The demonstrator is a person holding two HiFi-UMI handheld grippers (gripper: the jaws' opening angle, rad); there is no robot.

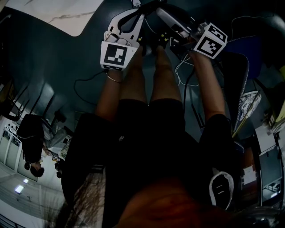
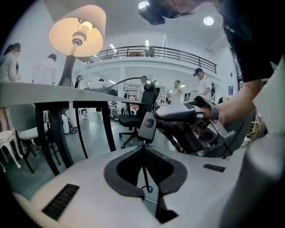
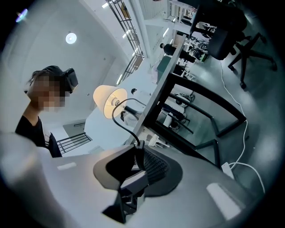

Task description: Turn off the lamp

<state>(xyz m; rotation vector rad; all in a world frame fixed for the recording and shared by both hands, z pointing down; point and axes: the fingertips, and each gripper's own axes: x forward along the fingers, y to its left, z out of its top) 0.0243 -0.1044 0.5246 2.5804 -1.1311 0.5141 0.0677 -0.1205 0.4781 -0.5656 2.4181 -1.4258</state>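
The table lamp [image 2: 78,32] stands lit on the grey table [image 2: 40,91]; it also glows in the right gripper view [image 3: 109,101]. Its black cord [image 3: 118,118] runs down to a black inline switch [image 2: 147,127] hanging in front of the table. My left gripper [image 2: 143,151] is shut on the cord just under the switch. My right gripper [image 3: 138,147] comes in from the right and is shut on the switch, whose grey body [image 3: 133,180] sits between its jaws. In the head view both grippers meet at the top, left [image 1: 139,11] and right [image 1: 161,12].
A black office chair [image 2: 133,116] stands behind the table's dark legs [image 2: 53,133]. A white power strip [image 3: 228,168] and white cable [image 3: 242,142] lie on the floor. People stand in the background. My legs [image 1: 151,89] fill the middle of the head view.
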